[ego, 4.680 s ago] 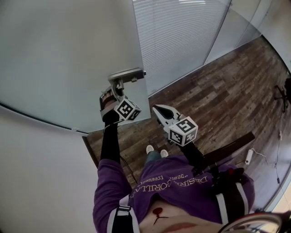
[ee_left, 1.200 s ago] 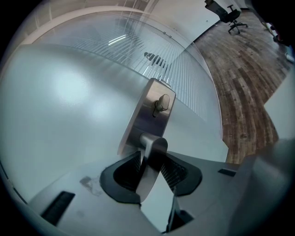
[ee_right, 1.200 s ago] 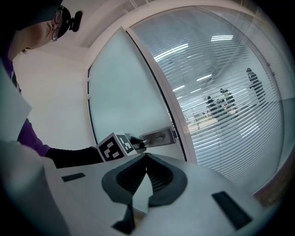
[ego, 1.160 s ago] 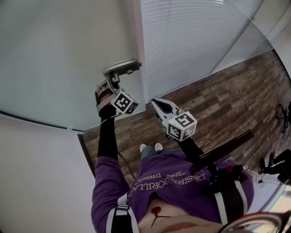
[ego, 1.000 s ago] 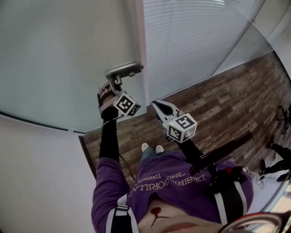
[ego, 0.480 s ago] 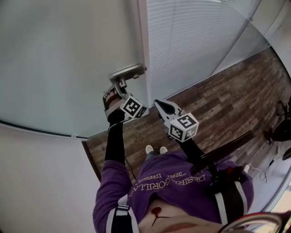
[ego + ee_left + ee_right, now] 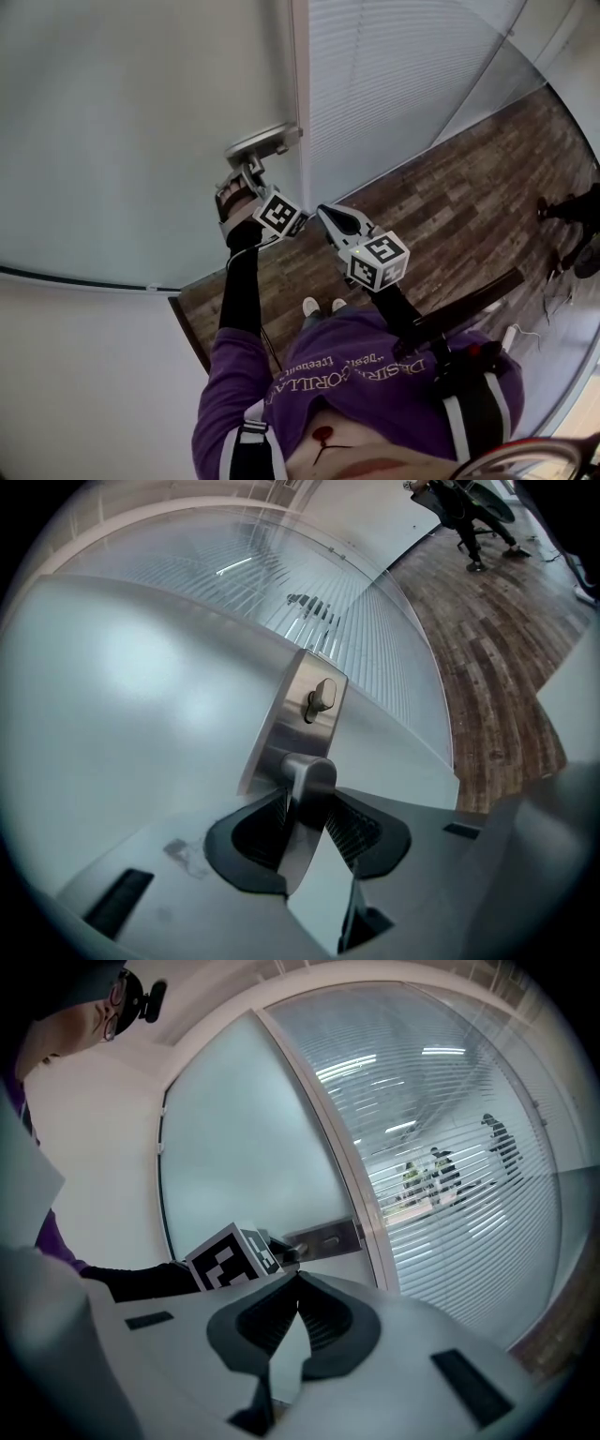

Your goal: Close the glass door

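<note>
Left gripper (image 7: 307,810) is clamped on the door handle (image 7: 309,778). Both ribbed pads press the sides of the lever, whose rounded end stands just past the jaws, and the metal plate (image 7: 298,714) with its thumb turn lies directly beyond. Compared with the head view of a few seconds ago, the glass door (image 7: 141,122) has swung further toward its frame. Its free edge, which was slanted, now stands upright along the pale post (image 7: 302,94) of the pane with the blinds (image 7: 403,75). The left gripper has travelled with the handle to the right and now sits close to the right gripper (image 7: 325,212). I judge the door to be at or very near its closed position, but I cannot tell from these views whether the latch has caught. The right gripper hangs free just below and to the right of the handle, over the wood floor (image 7: 450,206), and touches nothing. Its own view shows the jaws together with nothing between them.
</note>
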A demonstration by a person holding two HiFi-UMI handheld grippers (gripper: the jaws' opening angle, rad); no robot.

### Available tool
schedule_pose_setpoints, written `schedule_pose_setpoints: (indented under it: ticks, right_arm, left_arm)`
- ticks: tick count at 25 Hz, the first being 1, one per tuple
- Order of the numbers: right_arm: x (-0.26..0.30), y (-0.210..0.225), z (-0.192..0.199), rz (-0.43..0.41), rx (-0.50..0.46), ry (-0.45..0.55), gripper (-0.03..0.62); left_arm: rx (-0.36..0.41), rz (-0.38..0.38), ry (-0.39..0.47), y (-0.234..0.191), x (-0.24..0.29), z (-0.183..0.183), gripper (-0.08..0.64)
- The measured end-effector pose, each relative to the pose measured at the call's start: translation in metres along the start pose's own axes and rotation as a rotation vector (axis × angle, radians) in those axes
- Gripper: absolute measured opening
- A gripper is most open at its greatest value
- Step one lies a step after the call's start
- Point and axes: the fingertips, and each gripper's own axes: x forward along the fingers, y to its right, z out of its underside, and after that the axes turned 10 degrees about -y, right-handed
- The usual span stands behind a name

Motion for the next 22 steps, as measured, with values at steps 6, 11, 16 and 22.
schedule_pose_setpoints:
  ticks: [6,11,16,22]
  right_arm:
    - [0.005,0.002,0.003,0.032,0.006,0.012,-0.003]
    - [0.006,-0.005,-0.010,0.029,0.014,0.003,-0.003]
    - [0.008,0.001,-0.005,0.022,0.007,-0.001,-0.003]
    - [0.018,0.004,-0.014,-0.019,-0.004,0.003,-0.003]
  left_arm:
    - [0.043,-0.038,-0.010,-0.004,0.011,0.002,0.123]
    - [0.056,-0.044,-0.020,-0.023,0.012,-0.006,0.123]
    - [0.029,-0.037,-0.003,-0.022,0.013,-0.011,0.123]
    - [0.009,-0.015,-0.030,-0.021,0.023,-0.006,0.123]
